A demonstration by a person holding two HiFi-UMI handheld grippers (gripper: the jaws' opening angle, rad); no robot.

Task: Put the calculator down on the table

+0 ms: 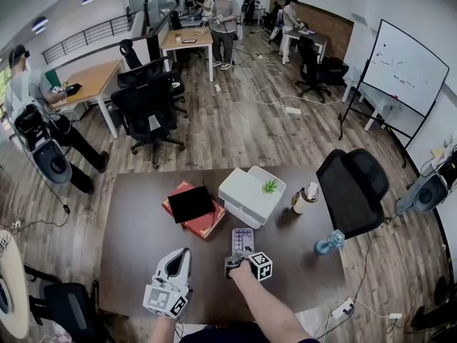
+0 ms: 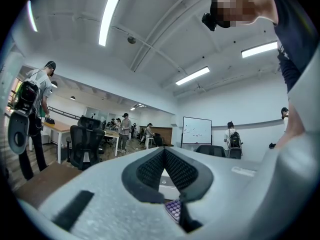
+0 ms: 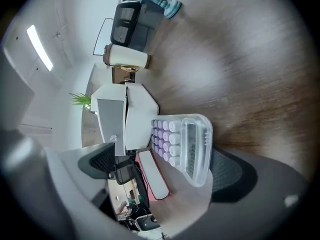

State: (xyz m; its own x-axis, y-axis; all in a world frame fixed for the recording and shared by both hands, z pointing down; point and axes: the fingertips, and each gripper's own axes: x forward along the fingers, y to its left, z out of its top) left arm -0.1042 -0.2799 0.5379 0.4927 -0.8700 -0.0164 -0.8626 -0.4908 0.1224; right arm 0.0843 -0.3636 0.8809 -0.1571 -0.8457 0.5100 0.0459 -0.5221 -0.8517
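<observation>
Lilac-keyed calculator lies flat on the brown table, just beside the white box and between the right gripper's jaws, which stand wide, not clamping it. Left gripper is alongside, jaws pressed together and empty.

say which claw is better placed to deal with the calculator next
Right. The right claw has its open jaws on either side of the calculator, which lies on the table. The left claw is shut, off to the side, with nothing in it.
</observation>
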